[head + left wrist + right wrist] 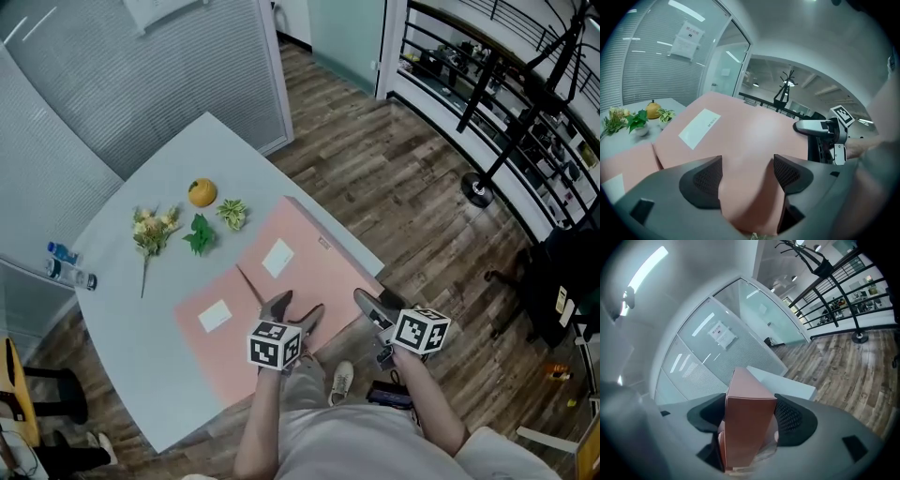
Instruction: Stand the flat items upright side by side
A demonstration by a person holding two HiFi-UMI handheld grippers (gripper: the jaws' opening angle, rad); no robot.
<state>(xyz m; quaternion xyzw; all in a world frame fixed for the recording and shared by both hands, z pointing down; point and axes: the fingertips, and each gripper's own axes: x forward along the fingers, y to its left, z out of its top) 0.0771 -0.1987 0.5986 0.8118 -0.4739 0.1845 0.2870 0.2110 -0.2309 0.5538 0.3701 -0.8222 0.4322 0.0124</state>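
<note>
Two flat pink boxes with white labels lie on the white table (141, 337). The larger pink box (300, 234) is to the right, the second pink box (211, 342) to its left. Both grippers hold the larger box at its near edge. My left gripper (298, 307) is shut on it, and the box's pink face (740, 136) fills the gap between the pads (705, 178). My right gripper (367, 305) is shut on the box's right near corner, with the box seen end-on (747, 418) between the jaws. The second box (628, 159) lies free.
At the table's far side lie a dried flower sprig (150, 230), an orange (202, 192), green leaves (199, 234) and a small plant (232, 214). Water bottles (66, 267) lie at the left edge. A coat stand base (478, 190) and railing are off right.
</note>
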